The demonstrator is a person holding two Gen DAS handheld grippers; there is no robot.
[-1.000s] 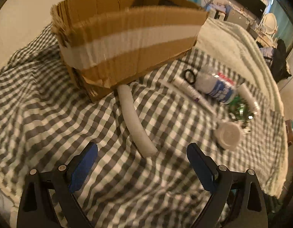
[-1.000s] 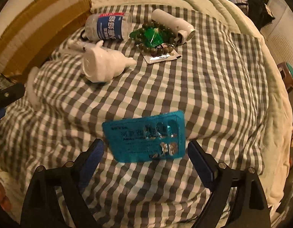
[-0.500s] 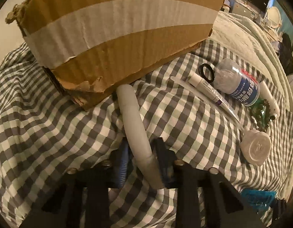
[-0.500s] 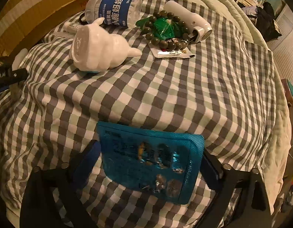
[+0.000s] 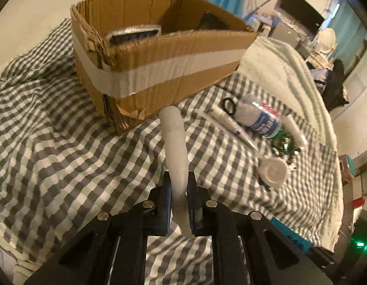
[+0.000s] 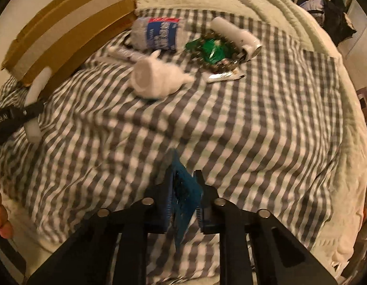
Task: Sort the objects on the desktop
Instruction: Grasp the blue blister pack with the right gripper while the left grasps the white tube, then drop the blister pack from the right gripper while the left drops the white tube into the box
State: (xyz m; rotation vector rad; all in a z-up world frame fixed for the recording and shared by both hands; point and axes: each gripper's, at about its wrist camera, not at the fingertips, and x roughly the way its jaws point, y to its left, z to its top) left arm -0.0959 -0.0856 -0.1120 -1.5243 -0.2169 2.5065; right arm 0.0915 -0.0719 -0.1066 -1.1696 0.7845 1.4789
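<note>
While our left gripper point(image 5: 178, 194) pinches the tube point(image 5: 175, 147) near its end, just short of the box point(image 5: 159, 71), it looks light and bendy. Our right gripper point(image 6: 183, 197) pinches the thin blister pack point(image 6: 184, 190) edge-on; only the left view shows inside the box.

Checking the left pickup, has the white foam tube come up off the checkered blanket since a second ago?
Yes. The white foam tube, clamped in the left gripper, has risen: its far tip now overlaps the cardboard box bottom edge, above the checkered blanket.
</note>
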